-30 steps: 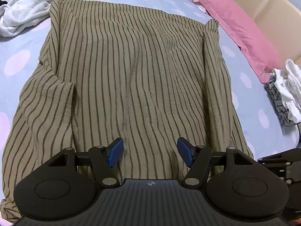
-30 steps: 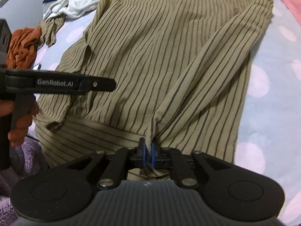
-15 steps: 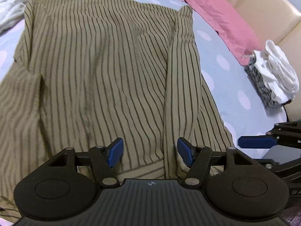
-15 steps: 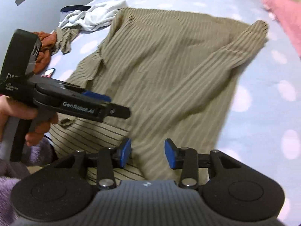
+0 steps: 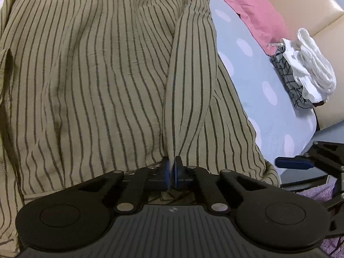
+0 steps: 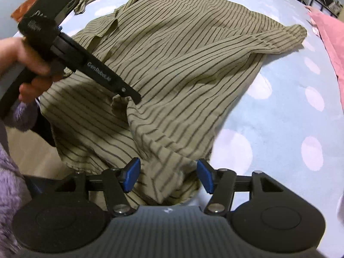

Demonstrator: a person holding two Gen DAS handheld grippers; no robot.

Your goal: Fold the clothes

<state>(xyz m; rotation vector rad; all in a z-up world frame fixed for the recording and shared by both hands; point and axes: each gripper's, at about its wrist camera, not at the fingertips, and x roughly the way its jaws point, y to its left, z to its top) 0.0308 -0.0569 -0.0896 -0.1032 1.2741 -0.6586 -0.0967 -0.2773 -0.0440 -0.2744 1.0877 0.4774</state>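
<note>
Shirt (image 5: 90, 81): olive, thin dark stripes, crinkled; spread on dotted bed (image 6: 279, 129), stripes running near to far.
Left gripper (image 5: 171, 173): fingers pinched on sleeve cuff.
Right gripper (image 6: 168, 175): fingers just spread wide, hem loose between.

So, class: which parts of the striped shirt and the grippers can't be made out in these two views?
- Left wrist view: striped shirt hem, hidden behind left gripper.
- Right wrist view: shirt collar area, covered by the left gripper's body.
- Right gripper: cloth between its pads is blurred.
</note>
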